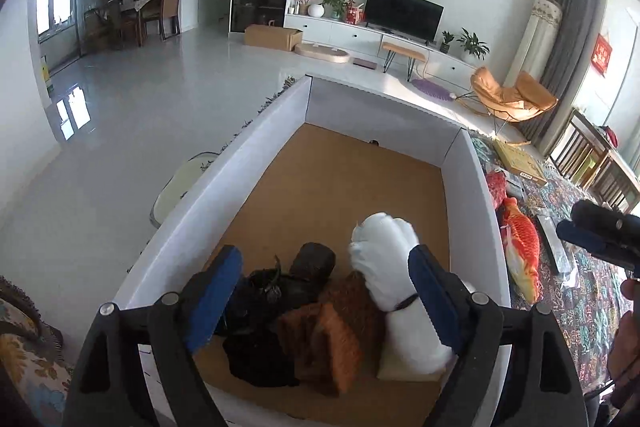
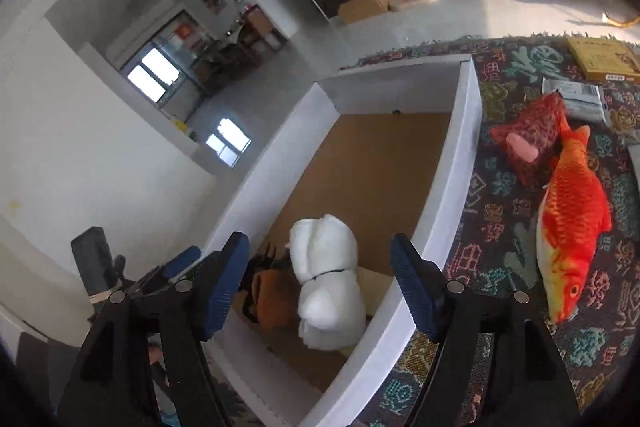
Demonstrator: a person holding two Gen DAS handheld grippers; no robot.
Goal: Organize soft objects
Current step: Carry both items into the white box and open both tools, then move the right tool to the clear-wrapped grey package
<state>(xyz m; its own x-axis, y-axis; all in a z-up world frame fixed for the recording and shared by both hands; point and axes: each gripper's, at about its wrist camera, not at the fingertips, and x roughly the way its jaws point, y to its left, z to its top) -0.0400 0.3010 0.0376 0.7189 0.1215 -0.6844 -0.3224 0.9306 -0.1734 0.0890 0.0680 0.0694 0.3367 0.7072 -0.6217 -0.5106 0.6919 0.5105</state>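
Observation:
A white-walled box (image 1: 224,195) with a brown floor holds a white plush paw (image 1: 384,267), a brown plush (image 1: 332,331) and black soft items (image 1: 272,291) at its near end. My left gripper (image 1: 324,291) hangs open above them, with nothing pressed between its blue pads. My right gripper (image 2: 320,287) is also open over the box wall (image 2: 440,195), and the white plush paw (image 2: 328,267) lies below it, untouched. An orange fish plush (image 2: 568,227) and a red pouch (image 2: 532,135) lie on the patterned cloth right of the box.
The patterned cloth (image 2: 500,211) also carries a yellow flat box (image 2: 604,61) and a grey packet (image 2: 576,99). Left of the box is bare white floor (image 1: 120,131). The far half of the box floor (image 1: 344,171) is bare.

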